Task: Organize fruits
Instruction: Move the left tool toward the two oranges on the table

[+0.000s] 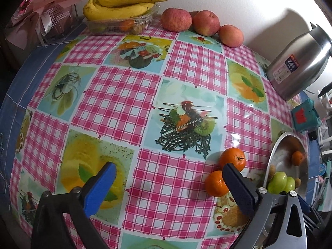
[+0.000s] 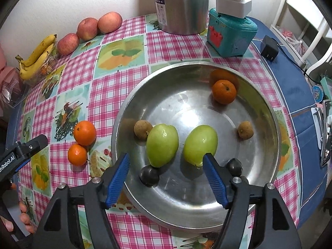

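A round table under a pink-checked plastic cloth printed with fruit pictures (image 2: 124,83) carries a wide, shallow stainless-steel basin (image 2: 267,108) near its front edge. Inside the basin lie two green oval fruits (image 2: 162,144) side by side, one small orange mandarin (image 2: 224,91) against the far wall, two small brown round fruits (image 2: 142,129) towards the left and right walls, and two dark round fruits (image 2: 149,175) near the front wall. The right gripper (image 2: 166,179) hangs over the front of the basin with its blue-padded jaws spread apart and nothing pressed between them; the right pad's tip overlaps the right green fruit in view, and contact cannot be judged. Two more orange mandarins (image 1: 232,158) sit touching each other on the cloth just beside the basin's left rim. The left gripper (image 1: 169,179) stands wide open above bare cloth, its right pad in front of those two mandarins, gripping nothing. At the table's far edge, against the wall, are three reddish apples (image 1: 176,19), a bunch of yellow bananas (image 1: 120,5) on a clear plastic tray, and a steel thermos jug (image 2: 180,6).
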Demonstrator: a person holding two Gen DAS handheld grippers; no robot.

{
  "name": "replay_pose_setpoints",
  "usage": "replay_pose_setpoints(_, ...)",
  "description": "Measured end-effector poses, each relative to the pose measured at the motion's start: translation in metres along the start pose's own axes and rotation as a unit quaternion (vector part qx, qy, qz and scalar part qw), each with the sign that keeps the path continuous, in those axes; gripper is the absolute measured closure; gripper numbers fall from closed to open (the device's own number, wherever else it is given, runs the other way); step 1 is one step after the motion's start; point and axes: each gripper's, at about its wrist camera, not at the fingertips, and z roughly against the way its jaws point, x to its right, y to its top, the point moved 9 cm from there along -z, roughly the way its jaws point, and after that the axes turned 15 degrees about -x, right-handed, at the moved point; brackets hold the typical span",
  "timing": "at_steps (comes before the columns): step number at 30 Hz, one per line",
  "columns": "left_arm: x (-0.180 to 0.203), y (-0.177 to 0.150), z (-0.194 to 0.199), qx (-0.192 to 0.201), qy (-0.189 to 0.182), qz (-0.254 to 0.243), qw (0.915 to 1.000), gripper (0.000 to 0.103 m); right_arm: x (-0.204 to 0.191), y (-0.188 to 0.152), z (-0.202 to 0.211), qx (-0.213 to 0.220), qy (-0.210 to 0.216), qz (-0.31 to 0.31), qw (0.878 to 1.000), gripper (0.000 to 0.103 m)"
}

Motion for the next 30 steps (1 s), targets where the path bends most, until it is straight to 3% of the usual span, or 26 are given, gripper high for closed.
replay_pose_setpoints(3,-0.001,0.0,-0.002,0.0,0.004,0.001,1.0,0.0,0.0,0.0,-0.002,-0.001,0.001,0.0,1.0,0.028)
replay_pose_setpoints(6,-0.002,0.0,-0.003,-0.001,0.008,0.002,1.0,0.0,-0.001,0.001,-0.002,0.001,0.002,-0.001,1.0,0.016)
replay_pose_setpoints(18,-0.003,0.003,0.001,0.013,0.011,0.004,0.9998,0.0,0.003,0.004,0.004,0.02,0.002,-0.009,1.0,0.016)
replay_pose_setpoints(30,0.004,0.011,0.016,0.054,-0.008,-0.009,0.9985,0.0,0.002,0.008,0.018,0.053,0.023,-0.017,0.998,0.016)
